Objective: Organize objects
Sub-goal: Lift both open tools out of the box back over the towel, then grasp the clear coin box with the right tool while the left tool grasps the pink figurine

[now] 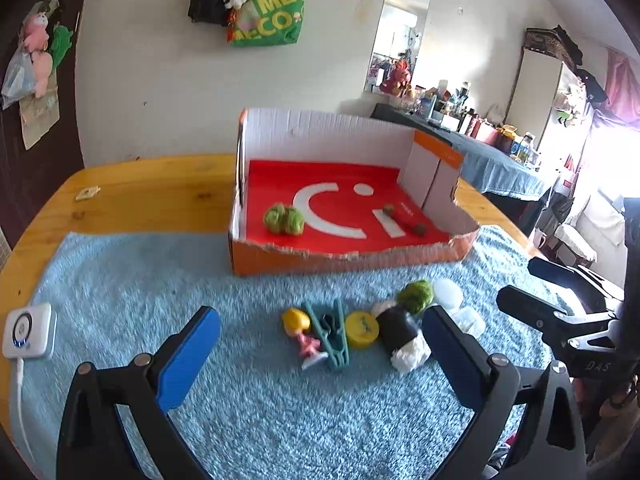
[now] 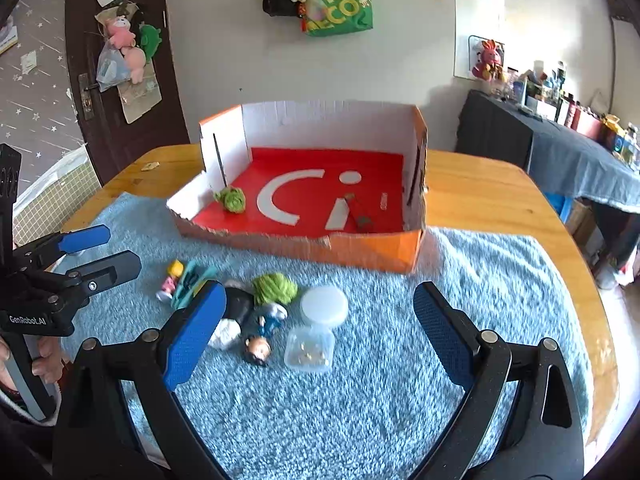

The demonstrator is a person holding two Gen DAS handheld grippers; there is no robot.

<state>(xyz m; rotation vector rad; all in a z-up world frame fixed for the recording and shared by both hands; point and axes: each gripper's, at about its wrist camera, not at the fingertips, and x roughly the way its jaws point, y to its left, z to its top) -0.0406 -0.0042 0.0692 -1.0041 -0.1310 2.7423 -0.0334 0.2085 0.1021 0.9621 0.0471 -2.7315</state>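
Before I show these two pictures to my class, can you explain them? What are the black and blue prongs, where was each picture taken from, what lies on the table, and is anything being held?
The prongs are two hand-held grippers, one in each of a person's hands, each with a camera looking along its fingers. One picture comes from the left gripper, the other from the right gripper. Each also sees the other at its edge. Both are open and hold nothing.

On the blue towel lies a cluster of small things: a teal clothespin, a yellow cap, a green fuzzy ball, a toy figure, a clear plastic tub and its round white lid. Behind stands an orange cardboard box with another green ball already inside.
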